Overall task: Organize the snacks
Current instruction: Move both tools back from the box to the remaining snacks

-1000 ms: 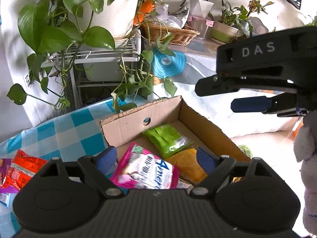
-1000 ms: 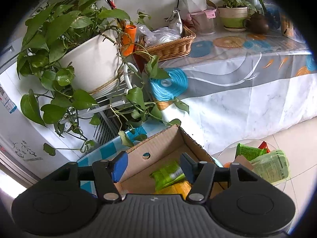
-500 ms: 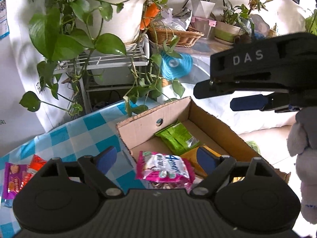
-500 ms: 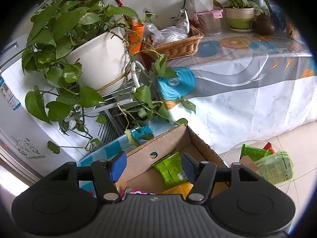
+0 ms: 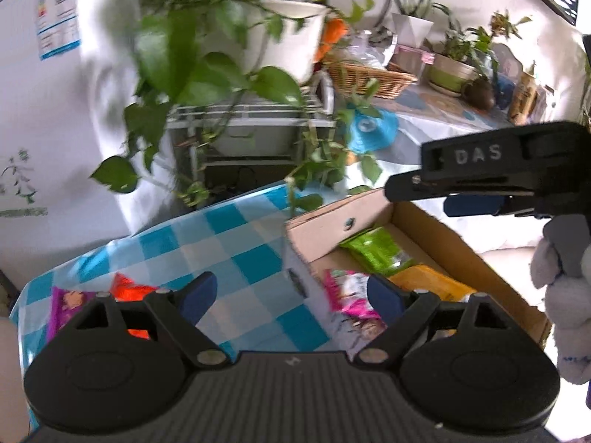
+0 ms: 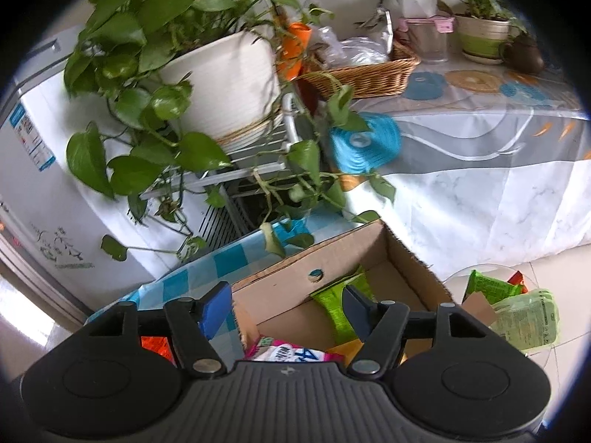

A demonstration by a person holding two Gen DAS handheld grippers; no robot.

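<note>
An open cardboard box (image 5: pixel 369 209) stands on a blue-checked tablecloth (image 5: pixel 236 243). In it lie a green snack pack (image 5: pixel 376 251), a pink-and-white pack (image 5: pixel 351 295) and a yellow pack (image 5: pixel 432 282). An orange pack (image 5: pixel 127 288) and a purple pack (image 5: pixel 61 308) lie on the cloth at left. My left gripper (image 5: pixel 291 295) is open and empty above the box's left wall. My right gripper (image 6: pixel 286 304) is open and empty above the box (image 6: pixel 325 262); it also shows in the left wrist view (image 5: pixel 491 181), held by a gloved hand.
A large potted vine (image 6: pixel 221 85) on a white rack (image 6: pixel 255 170) hangs over the far edge of the box. A covered table (image 6: pixel 480 140) with a wicker basket (image 6: pixel 365 74) stands behind. A glass stand with more snacks (image 6: pixel 517 310) sits at right on the floor.
The left gripper has swung left and back from the box; the pink pack it hovered over now lies in the box. The right gripper has shifted slightly, still open.
</note>
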